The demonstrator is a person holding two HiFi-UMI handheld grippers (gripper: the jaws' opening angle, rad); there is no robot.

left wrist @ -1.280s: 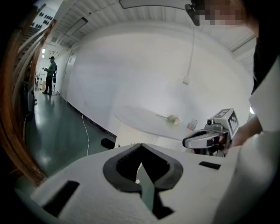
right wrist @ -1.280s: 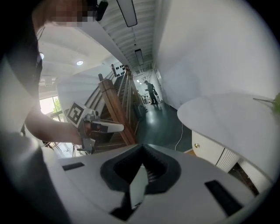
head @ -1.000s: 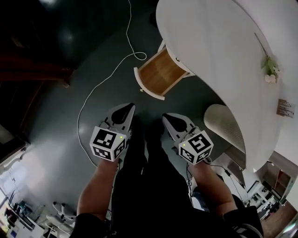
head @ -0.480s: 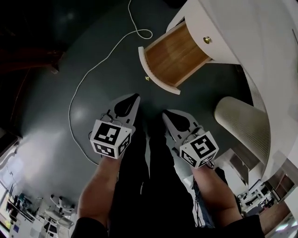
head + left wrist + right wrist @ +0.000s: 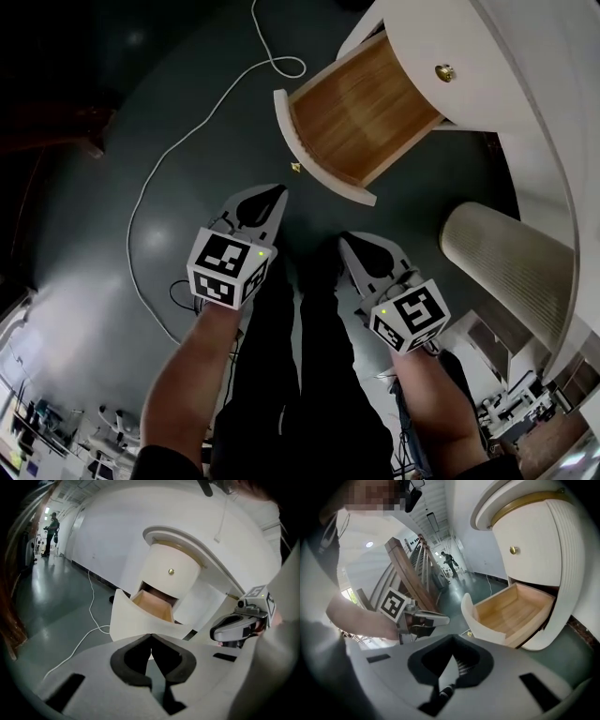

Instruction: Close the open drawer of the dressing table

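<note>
The dressing table (image 5: 487, 47) is white and curved. Its lower drawer (image 5: 361, 108) stands pulled out, showing a bare wooden inside and a white curved front (image 5: 314, 159) with a small brass knob (image 5: 295, 168). The drawer above it is closed, with a brass knob (image 5: 444, 72). My left gripper (image 5: 279, 193) hangs shut and holds nothing, a short way in front of the open drawer's front. My right gripper (image 5: 345, 240) is also shut and holds nothing, a little further back. The drawer front (image 5: 140, 620) fills the left gripper view just beyond the jaws. The open drawer (image 5: 511, 611) shows in the right gripper view.
A ribbed cream stool (image 5: 511, 262) stands to the right of the drawer, close to my right gripper. A white cable (image 5: 187, 141) loops across the dark floor (image 5: 112, 244) on the left. A person (image 5: 50, 527) stands far down the corridor.
The drawer has grown larger and nearer in the head view as the person came closer. Both grippers stay shut, and the right one has dropped slightly lower in the frame.
</note>
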